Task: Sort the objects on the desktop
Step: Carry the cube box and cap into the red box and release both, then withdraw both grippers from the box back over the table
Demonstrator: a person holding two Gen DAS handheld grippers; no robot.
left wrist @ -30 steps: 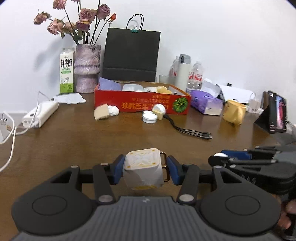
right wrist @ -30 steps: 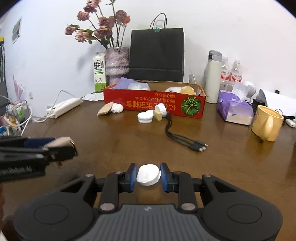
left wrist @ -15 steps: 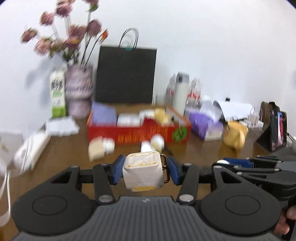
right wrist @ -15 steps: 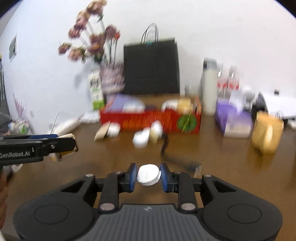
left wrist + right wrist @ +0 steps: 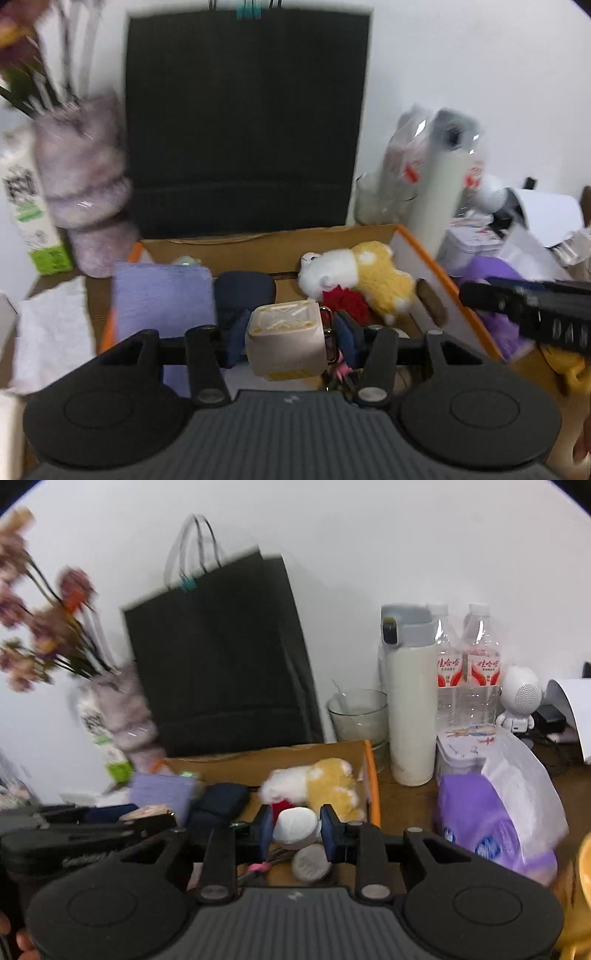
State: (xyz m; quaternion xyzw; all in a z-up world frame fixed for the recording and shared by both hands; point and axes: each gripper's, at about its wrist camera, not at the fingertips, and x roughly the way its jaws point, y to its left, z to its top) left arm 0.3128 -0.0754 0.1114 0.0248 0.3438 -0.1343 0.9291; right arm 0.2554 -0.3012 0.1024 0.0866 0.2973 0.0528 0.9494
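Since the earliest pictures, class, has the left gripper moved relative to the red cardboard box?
Yes. The left gripper, shut on the cream cube, has moved forward to the cardboard box; it now sits over the box's open top instead of far back across the table.

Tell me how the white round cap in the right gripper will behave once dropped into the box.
The white round cap, pinched on its edges by the right gripper, looks rigid and light. Being round, it may roll or settle against the plush toy.

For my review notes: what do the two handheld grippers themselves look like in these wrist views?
Both match: the left gripper and right gripper have a ribbed dark grey body, two round black discs, black linkage arms with silver pivot pins, and blue pads on the jaws. Seen side-on, each has pale lettering, too blurred to read. No cables or sleeves show.
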